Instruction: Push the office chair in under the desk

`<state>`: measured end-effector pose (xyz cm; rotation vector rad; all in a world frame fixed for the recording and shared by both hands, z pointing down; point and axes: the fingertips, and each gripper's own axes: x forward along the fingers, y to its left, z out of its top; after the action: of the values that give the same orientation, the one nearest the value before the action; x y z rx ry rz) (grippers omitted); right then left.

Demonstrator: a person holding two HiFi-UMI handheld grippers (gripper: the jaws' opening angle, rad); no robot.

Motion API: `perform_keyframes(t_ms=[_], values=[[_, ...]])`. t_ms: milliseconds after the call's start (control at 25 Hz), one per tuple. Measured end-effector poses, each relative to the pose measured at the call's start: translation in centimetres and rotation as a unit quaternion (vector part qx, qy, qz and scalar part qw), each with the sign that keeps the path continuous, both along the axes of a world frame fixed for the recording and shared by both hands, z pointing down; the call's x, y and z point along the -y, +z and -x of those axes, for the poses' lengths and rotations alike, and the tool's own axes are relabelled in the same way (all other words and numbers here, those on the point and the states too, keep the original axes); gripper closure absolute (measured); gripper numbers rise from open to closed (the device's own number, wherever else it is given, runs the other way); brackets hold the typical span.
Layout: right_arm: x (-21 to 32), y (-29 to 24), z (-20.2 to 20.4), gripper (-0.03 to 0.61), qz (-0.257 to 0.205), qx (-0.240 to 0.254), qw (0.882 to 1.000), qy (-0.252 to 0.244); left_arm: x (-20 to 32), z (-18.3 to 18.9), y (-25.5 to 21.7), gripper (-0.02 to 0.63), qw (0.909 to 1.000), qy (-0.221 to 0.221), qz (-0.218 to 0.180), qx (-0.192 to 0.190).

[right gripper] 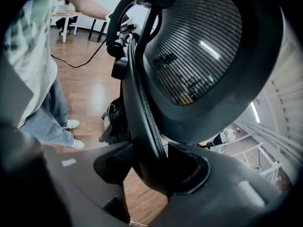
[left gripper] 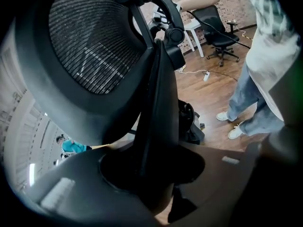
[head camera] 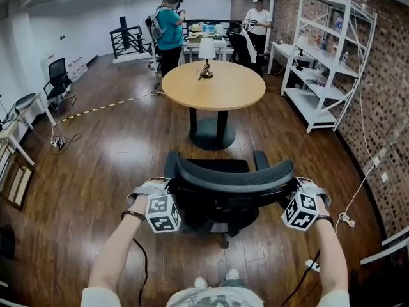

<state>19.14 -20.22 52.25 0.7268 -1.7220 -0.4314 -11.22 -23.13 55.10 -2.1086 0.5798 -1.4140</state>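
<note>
The black mesh office chair (head camera: 230, 178) stands just in front of me with its back to me, facing the round wooden table (head camera: 214, 85). My left gripper (head camera: 167, 187) is at the backrest's top left corner. In the left gripper view the backrest rim (left gripper: 158, 103) fills the gap of the left gripper (left gripper: 156, 174), whose jaws are shut on it. My right gripper (head camera: 295, 185) is at the top right corner. There the backrest rim (right gripper: 142, 108) runs between the jaws of the right gripper (right gripper: 151, 169) and rests against one jaw, with the other pad's face still showing.
A small lamp (head camera: 206, 50) stands on the table. A white shelf unit (head camera: 326, 62) lines the brick wall at right, with a cable and plug (head camera: 348, 219) on the floor below. Two people (head camera: 169, 27) stand at desks far back. Another chair (head camera: 59, 78) stands at the left.
</note>
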Motion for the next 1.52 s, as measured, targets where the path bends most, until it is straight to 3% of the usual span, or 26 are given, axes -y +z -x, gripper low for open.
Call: perform_keyframes(t_ms=[320, 760, 1520], values=[[0.5, -0.1, 0.4, 0.362, 0.01, 0.002, 1.0, 0.017, 1.3, 0.3, -0.2, 0.457, 0.9998, 0.013, 0.017, 0.003], [4.0, 0.0, 0.0, 0.356, -0.016, 0.008, 0.999, 0.049, 4.7, -0.2, 0.1, 0.456, 0.9998, 0.017, 0.003, -0.004], [12.4, -0.6, -0.7, 0.347, -0.024, 0.023, 0.999, 0.028, 12.5, -0.9, -0.4, 0.456, 0.9999, 0.01, 0.005, -0.004]])
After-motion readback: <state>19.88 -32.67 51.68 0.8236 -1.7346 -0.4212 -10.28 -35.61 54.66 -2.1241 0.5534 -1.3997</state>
